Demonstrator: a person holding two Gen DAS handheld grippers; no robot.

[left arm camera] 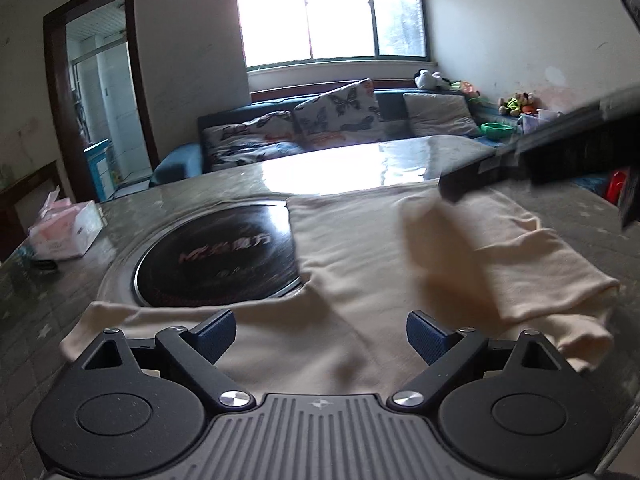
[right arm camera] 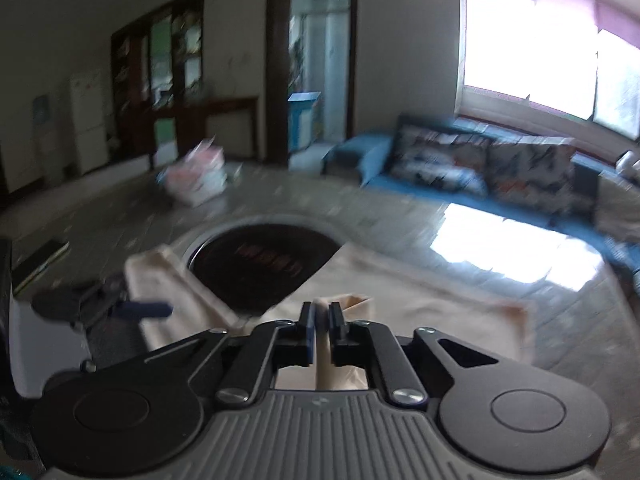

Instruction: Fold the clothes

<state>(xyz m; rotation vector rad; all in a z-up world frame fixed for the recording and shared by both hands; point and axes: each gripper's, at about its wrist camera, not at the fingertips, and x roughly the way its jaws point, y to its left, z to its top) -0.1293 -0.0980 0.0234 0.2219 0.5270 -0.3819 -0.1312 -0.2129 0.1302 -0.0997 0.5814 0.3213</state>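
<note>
Slippage looked the main risk: the right hand-held gripper (right arm camera: pixel 322 312) pinched only a thin fold of the cream garment (left arm camera: pixel 360 248) spread on the desk (left arm camera: pixel 200 188), while the left hand-held gripper (left arm camera: pixel 320 334) gaped empty above it.

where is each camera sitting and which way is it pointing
Left wrist: on the left gripper, looking over the cream garment and table toward the sofa and window; its open fingers show, and the right gripper reaches in from the right.
Right wrist: on the right gripper, shut on a fold of the garment, facing a doorway; the left gripper shows at left.
Shared: garment, round black cooktop, tissue box, sofa.
</note>
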